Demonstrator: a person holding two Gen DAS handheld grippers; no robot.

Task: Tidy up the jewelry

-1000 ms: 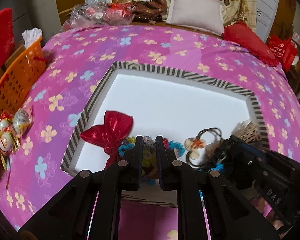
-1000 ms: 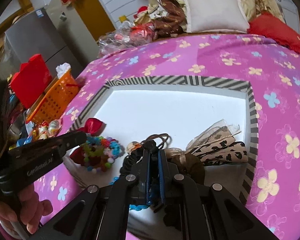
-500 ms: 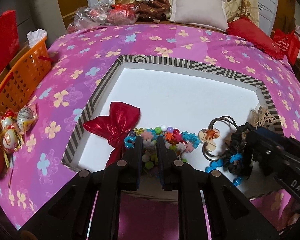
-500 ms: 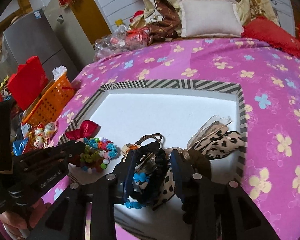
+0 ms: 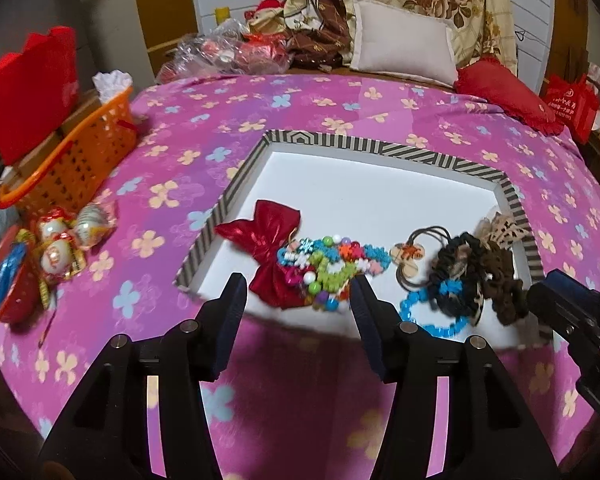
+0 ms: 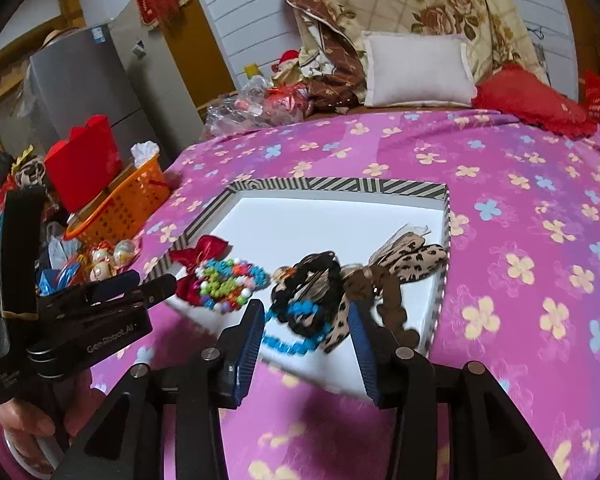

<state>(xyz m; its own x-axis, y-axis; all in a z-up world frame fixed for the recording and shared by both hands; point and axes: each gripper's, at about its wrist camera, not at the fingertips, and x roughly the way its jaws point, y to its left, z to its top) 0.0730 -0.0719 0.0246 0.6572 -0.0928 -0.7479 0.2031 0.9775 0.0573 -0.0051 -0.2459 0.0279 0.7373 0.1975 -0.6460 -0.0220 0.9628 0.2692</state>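
A shallow white tray with a striped rim (image 5: 384, 147) (image 6: 332, 183) lies on the pink flowered bedspread. Along its near side lie a red bow (image 5: 274, 240) (image 6: 198, 252), a colourful bead bracelet (image 5: 328, 266) (image 6: 228, 280), a hair tie with a round charm (image 5: 414, 254), a black scrunchie with blue beads (image 5: 456, 280) (image 6: 306, 288), a brown scrunchie (image 5: 500, 276) and a leopard-print bow (image 6: 412, 258). My left gripper (image 5: 298, 292) is open and empty, just short of the bracelet. My right gripper (image 6: 306, 318) is open and empty, just short of the black scrunchie.
An orange basket (image 5: 76, 156) (image 6: 120, 204) and wrapped sweets (image 5: 64, 240) sit on the left of the bed. Pillows (image 5: 404, 48) and piled cloth lie at the far end. A red cushion (image 5: 504, 96) lies far right.
Both grippers opened, letting go of the bead bracelet and the black scrunchie in the tray, and both drew back toward the near edge of the bed.
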